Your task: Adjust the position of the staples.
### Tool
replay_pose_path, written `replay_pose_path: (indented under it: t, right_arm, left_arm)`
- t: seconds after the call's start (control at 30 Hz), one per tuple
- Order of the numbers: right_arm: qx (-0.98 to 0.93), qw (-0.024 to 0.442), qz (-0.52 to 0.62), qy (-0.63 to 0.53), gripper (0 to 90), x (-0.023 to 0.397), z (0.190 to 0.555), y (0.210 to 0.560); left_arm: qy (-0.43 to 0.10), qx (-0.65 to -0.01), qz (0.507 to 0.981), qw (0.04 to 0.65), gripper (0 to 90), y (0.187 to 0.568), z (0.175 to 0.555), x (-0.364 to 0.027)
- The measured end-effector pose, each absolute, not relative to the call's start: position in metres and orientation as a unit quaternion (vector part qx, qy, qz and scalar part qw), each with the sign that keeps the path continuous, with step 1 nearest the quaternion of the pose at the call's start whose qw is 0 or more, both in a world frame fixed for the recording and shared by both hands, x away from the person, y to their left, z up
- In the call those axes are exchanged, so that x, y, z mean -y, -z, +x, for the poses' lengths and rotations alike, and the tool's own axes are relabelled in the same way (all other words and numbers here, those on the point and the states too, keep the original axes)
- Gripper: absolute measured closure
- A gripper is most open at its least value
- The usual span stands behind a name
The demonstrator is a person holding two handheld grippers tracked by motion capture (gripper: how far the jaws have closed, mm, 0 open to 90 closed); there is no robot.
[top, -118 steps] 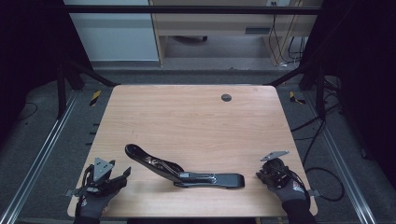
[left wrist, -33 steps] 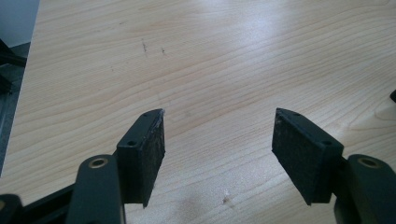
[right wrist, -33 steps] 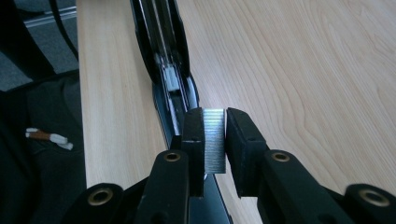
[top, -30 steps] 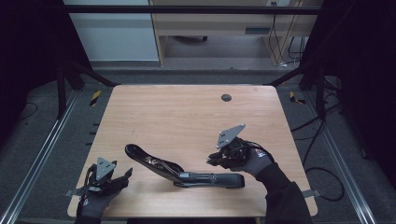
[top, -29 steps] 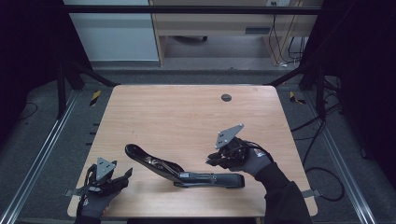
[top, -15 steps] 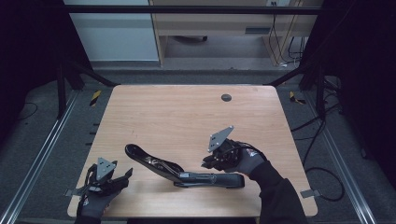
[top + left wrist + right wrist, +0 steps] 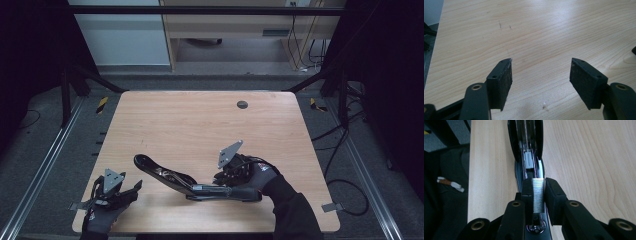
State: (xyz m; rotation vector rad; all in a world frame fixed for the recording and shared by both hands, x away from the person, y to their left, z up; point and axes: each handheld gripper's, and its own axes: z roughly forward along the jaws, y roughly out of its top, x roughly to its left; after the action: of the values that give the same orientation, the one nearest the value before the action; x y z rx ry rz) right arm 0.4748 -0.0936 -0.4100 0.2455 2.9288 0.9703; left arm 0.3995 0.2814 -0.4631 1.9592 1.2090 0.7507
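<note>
My right gripper (image 7: 226, 178) has come in from the desk's (image 7: 200, 120) right front corner, where it sat a few seconds back, and now sits over the rear end of the opened stapler (image 7: 192, 181) near the front edge. Over the last second it has eased lower and a touch leftward toward the stapler's base. Its jaws are clamped on a silvery strip of staples (image 7: 538, 195), held upright between the pads (image 7: 527, 191), directly above the open magazine channel (the white pusher block shows just ahead in the right gripper view). I cannot tell whether the strip's lower edge already touches the channel.

The stapler has not shifted: it lies roughly parallel to the front edge, its base flat on the wood and its upper arm swung out toward the front left.

My left gripper (image 7: 114, 189) has stayed put at the front left corner, resting on the desk well apart from the stapler. Its jaws stand wide apart with nothing but bare wood grain between the pads (image 7: 504, 80).
</note>
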Motion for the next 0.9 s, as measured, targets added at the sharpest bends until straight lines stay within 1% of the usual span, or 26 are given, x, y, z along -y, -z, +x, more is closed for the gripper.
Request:
replay_pose_path:
  t: [0.47,0.9]
  right_arm:
    - [-0.949,0.008,0.071,-0.306,78.2,0.089,0.475,0.421]
    - [-0.954,0.008,0.068,-0.291,78.2,0.087,0.476,0.425]
  left_arm:
    - [-0.290,-0.467,0.758,0.352,33.9,0.463,0.400,-0.281]
    - [-0.290,-0.467,0.758,0.351,33.9,0.463,0.400,-0.281]
